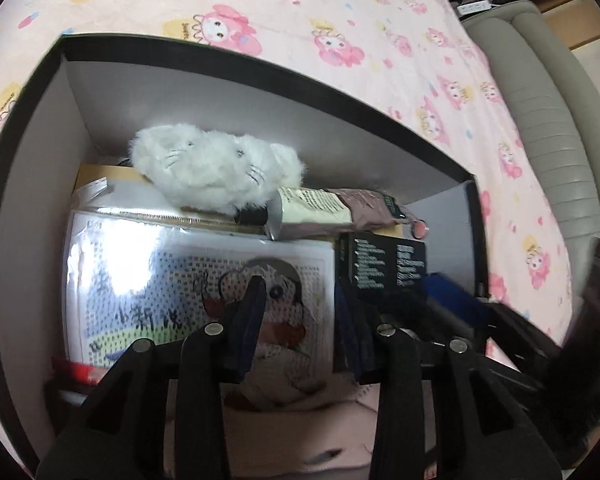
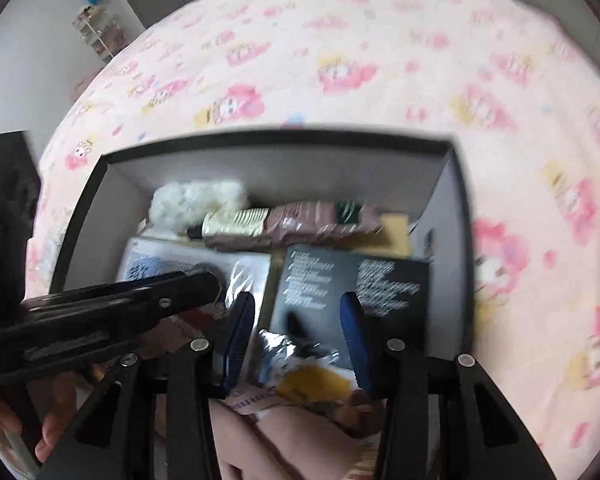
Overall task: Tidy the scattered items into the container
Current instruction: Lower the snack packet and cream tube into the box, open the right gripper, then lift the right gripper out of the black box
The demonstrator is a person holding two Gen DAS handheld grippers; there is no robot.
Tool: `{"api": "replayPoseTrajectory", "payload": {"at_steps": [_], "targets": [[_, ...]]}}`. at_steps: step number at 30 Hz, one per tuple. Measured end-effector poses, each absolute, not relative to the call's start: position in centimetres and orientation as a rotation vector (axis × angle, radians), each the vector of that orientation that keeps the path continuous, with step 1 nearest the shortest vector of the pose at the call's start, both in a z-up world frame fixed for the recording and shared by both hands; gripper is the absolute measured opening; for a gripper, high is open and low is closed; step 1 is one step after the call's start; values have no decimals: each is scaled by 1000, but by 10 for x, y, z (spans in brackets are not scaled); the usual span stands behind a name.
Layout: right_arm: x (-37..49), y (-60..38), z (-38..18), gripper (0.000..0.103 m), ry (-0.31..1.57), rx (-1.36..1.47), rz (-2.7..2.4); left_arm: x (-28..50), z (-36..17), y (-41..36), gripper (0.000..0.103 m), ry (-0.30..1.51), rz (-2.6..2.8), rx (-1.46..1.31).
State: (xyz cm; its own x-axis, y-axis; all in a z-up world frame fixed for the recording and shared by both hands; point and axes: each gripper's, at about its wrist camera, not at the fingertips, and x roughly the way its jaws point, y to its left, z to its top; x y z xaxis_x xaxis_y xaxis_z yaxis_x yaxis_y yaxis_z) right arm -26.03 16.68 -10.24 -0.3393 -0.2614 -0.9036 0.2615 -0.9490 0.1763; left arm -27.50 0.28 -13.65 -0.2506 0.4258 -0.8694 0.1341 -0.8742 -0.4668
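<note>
1. Box (image 1: 260, 56) contents come first. A glossy picture bag (image 1: 160, 272) fills the box's left half, and a white plush (image 1: 216, 168) lies at its back left, partly on the bag. The bag is slick, so a nudge could slide the plush or shift the whole stack.
2. The left gripper (image 1: 302, 316) hangs over the box's left half, above the bag. Its jaws are narrowly apart with nothing between them. If it sinks further, a fingertip could dent or snag the plastic.
3. A tube (image 1: 312, 208) and a folded umbrella (image 1: 364, 204) lie along the box's back wall. Both are round and could roll if bumped.
4. A black carton (image 1: 388, 264) lies flat in the box's right half, leaving little free floor there.
5. The right gripper (image 2: 298, 340) is over the box's front right, jaws about half apart, with a crinkly packet (image 2: 300, 364) between them. Blur hides whether the pads press on it.
   - A loose hold could let the packet drop at the box's near edge or outside it.
   - The two grippers are close together over the box and could knock each other.
</note>
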Motion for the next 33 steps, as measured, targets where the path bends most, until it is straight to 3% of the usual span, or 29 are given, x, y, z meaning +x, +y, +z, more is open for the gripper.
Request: {"api": "replayPoseTrajectory", "payload": {"at_steps": [2,12,14,17,21,23,25,27,33], "targets": [[-263,170,-98,40,1,1557,-2383,-287,-143,2,29,-701,2236,-1795],[-289,181,-101,40,-115,1528,-2438,-290,-132,6,29,-708,2327,-1652],[-287,180,-101,40,-78,1536,-2449,-295,-142,6,30,-669,2352,-1705],[-288,173,-107,41,4,1546,-2468,-307,-156,3,30,-761,2275,-1772],[-286,169,-109,41,110,1557,-2504,-296,-140,2,30,-744,2306,-1707],[-286,170,-109,41,103,1582,-2507,-283,-129,2,35,-728,2305,-1686],[-281,173,-105,41,71,1588,-2499,-267,-116,1,49,-721,2318,-1659],[-267,176,-96,42,40,1566,-2501,-244,-99,1,56,-691,2367,-1605],[-217,166,-54,48,55,1405,-2562,-179,-61,7,58,-631,2518,-1482]]}}
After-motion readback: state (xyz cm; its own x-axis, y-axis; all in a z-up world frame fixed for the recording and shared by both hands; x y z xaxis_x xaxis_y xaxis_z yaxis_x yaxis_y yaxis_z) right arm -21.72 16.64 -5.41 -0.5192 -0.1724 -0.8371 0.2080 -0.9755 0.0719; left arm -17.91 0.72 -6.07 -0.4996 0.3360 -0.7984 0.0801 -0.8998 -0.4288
